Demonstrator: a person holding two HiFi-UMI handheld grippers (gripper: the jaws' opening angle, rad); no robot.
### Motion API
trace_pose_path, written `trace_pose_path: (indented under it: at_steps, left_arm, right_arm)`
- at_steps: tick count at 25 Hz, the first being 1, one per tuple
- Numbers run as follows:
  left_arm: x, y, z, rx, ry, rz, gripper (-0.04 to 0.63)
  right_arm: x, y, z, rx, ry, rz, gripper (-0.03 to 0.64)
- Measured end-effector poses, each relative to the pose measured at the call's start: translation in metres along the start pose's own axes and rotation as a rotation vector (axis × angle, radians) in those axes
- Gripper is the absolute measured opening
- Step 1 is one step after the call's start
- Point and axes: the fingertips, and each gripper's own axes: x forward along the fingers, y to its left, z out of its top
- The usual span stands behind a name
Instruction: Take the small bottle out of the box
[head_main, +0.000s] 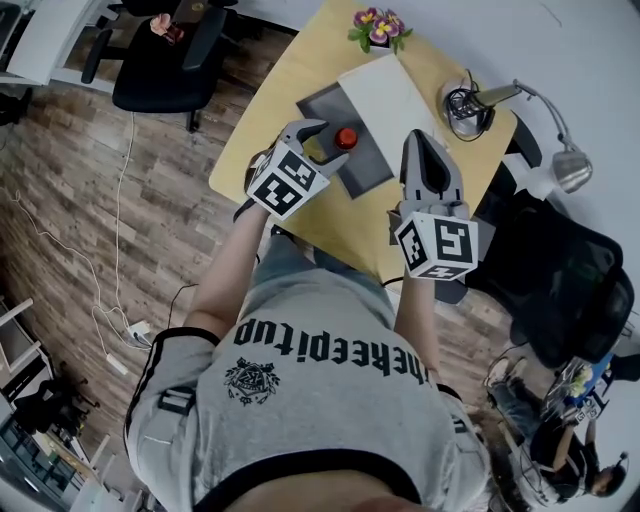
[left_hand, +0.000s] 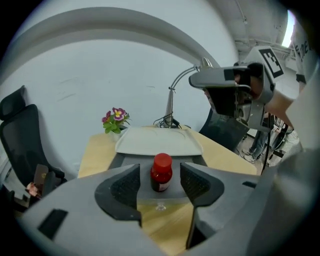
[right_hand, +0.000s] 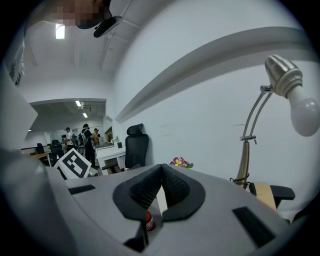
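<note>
We see the left gripper (head_main: 318, 140) at the centre of the head view, its jaws open. The bottle (head_main: 345, 138) stands upright between them, not touched, on the grey box (head_main: 322, 105). The right gripper (head_main: 420, 155), right of centre, has its jaws closed on nothing.

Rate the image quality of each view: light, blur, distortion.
Head view: even soft light, sharp, mild bending at the edges. Left gripper view: strong fisheye with black corners, the small bottle crisp. Right gripper view: same fisheye and dark corners, the lamp bulb pale with no glare.
</note>
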Motion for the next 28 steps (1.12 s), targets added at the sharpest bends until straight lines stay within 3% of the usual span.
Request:
trace_pose_path:
  at_steps: [10, 17, 24, 28]
  left_arm:
    - [0.051, -0.006, -0.014, 0.079, 0.159, 0.004, 0.242]
    - [0.071, -0.003, -0.032, 0.081, 0.261, 0.027, 0.242]
    - [0.072, 0.004, -0.034, 0.052, 0.254, 0.078, 0.224]
    - [0.065, 0.003, -0.022, 0.006, 0.195, 0.070, 0.224]
  right_arm:
    - [-0.001, -0.020, -0.011, 0.026, 0.017, -0.001, -0.012]
    - [-0.002, -0.028, -0.016, 0.037, 0.021, -0.003, -0.012]
    - [-0.002, -0.029, -0.015, 0.042, 0.018, -0.003, -0.012]
    - [-0.001, -0.024, -0.014, 0.043, 0.014, 0.003, -0.012]
